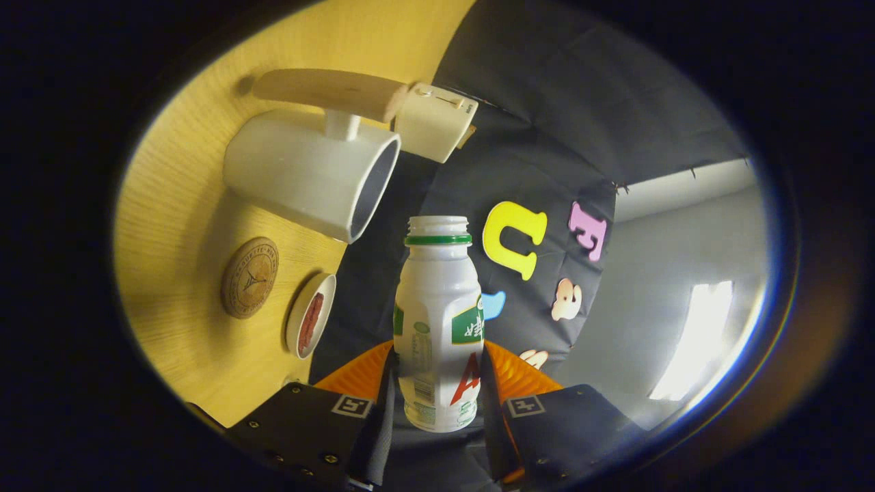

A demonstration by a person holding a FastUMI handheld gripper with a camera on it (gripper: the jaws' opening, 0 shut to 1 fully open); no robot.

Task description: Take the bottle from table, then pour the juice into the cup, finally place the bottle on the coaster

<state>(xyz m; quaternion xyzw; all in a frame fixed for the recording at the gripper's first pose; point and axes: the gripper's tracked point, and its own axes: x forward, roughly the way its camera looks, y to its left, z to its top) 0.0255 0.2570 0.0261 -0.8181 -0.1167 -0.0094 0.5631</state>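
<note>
- Claw [437,403]: my fingers [369,383] are clamped on the bottle [437,321], one pressing each side of its lower body. Grip looks square; no slip visible.
- Bottle: white, green neck ring, cap off, mouth open. Held off the surface [178,225]; base sits between the fingers, neck points ahead along the claw's line.
- View is rolled hard to one side: the surface stands up like a wall beside the claw. I judge the bottle well tipped over, i.e. pour stage, not pickup.
- Cup [311,171]: white, w/ handle, stands near the surface's far edge; its open mouth faces toward the bottle's neck.
- Key relation: bottle mouth is close to the cup rim but apart from it, offset to one side; long axis runs past the rim rather than into the opening. No juice stream seen.
- Next, in my judgement: shift the neck over the cup mouth, then tip further. Risk: spill on the surface if tipped before alignment.
- Coaster [249,277]: round, brown, lies flat on the surface just beside the cup, bare, ready for the bottle.
- Small white dish [311,316] w/ dark red contents sits near the coaster at the surface's edge; keep clear at set-down.
- White box [434,123] beyond the cup; not involved.
</note>
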